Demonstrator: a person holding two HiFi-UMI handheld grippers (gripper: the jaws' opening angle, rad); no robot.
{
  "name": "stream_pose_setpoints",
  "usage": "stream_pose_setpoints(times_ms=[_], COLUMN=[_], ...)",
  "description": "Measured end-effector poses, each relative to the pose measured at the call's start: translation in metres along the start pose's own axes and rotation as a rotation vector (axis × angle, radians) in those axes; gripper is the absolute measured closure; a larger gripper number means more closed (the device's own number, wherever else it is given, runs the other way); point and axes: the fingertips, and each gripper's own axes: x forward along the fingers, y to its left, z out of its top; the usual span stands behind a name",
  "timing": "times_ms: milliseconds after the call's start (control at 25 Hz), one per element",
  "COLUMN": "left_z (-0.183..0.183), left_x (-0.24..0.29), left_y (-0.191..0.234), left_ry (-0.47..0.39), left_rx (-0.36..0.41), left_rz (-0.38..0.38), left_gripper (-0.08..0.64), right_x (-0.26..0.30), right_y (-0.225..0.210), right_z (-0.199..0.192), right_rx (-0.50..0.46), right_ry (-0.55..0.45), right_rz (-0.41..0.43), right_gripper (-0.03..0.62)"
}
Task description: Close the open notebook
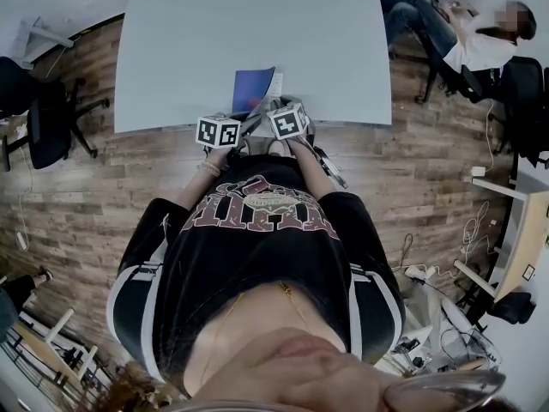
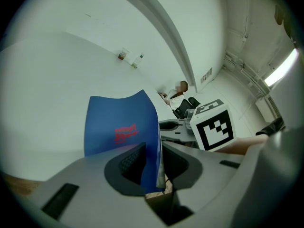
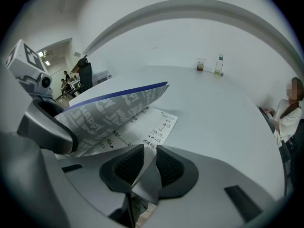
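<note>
One blue-covered paper notebook [image 2: 121, 127] lay half-open at the single white table's [image 1: 257, 24] near edge. The left grey gripper [image 2: 153, 163] clamped its raised cover [image 2: 114, 122]; the right grey gripper [image 3: 146, 164] pinched its written page [image 3: 156, 127].

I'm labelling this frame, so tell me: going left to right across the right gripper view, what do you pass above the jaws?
left gripper → raised notebook cover → small container → bottle → seated person
</note>
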Motion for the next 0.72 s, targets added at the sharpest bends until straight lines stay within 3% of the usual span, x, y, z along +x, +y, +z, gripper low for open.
stream_pose_setpoints(times_ms=[720], left_z=[-0.0068], left_x=[0.0061], left_y=[0.0041], left_ry=[-0.004], left_rx=[-0.077], left_rz=[-0.039], left_gripper=[0.434], right_x=[-0.0015], right_y=[-0.0001], right_z=[-0.0018], right_rx=[0.008], right_ry=[-0.005], right_rz=[0.011], right_gripper=[0.497])
